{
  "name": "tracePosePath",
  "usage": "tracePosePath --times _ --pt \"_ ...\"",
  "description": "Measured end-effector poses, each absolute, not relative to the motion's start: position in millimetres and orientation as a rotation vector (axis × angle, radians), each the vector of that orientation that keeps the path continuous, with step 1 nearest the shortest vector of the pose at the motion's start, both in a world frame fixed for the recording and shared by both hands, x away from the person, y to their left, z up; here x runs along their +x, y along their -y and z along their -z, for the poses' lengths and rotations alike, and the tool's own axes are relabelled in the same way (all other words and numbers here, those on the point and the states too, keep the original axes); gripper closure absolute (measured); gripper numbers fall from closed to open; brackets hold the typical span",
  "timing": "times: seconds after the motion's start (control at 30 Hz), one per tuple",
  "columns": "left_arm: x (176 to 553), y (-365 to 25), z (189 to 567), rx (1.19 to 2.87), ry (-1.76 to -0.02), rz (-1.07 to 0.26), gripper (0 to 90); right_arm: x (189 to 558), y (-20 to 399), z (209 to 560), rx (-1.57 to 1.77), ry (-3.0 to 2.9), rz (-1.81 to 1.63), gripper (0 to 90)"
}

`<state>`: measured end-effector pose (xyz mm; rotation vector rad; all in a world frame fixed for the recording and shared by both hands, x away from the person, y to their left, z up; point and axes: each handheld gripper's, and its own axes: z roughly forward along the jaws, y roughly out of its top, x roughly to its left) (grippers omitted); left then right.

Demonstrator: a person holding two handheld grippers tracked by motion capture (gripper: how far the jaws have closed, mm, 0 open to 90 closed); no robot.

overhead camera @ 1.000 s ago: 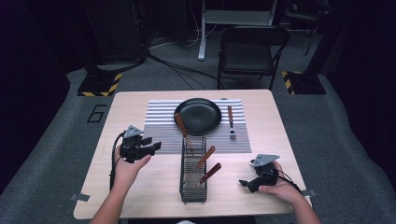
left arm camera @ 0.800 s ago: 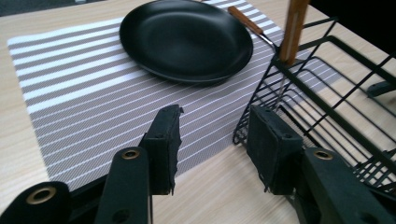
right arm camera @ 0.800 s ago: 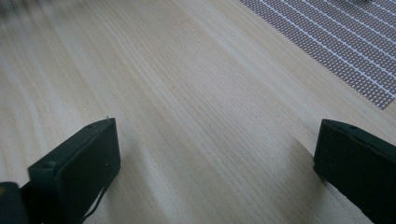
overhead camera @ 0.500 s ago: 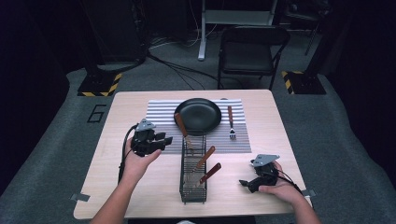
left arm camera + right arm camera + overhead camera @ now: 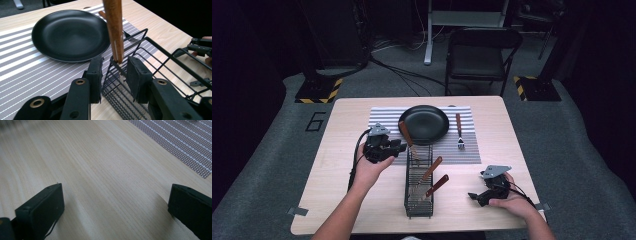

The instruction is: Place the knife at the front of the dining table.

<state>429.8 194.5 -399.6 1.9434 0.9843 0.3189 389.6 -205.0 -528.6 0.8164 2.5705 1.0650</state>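
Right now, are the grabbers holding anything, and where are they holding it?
Nothing is held. The left gripper is open around the wooden handle standing in the wire basket, not yet clamped. The right gripper is open over the bare table.

- Left gripper (image 5: 399, 146): black body, grey three-cornered plate on top, black cable trailing; brass-ringed screw holes in the jaw arms.
- Right gripper (image 5: 474, 196): black, with a like grey plate and cable.
- Forearms bare, no sleeves visible.
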Motion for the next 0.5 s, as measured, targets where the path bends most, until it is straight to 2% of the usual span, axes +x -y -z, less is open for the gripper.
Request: tracePosePath --times 0.5 --pt "442 -181 406 1.956 -0.979 -0.293 69.4 390 205 529 0.816 -2.571 -1.065 0.0"
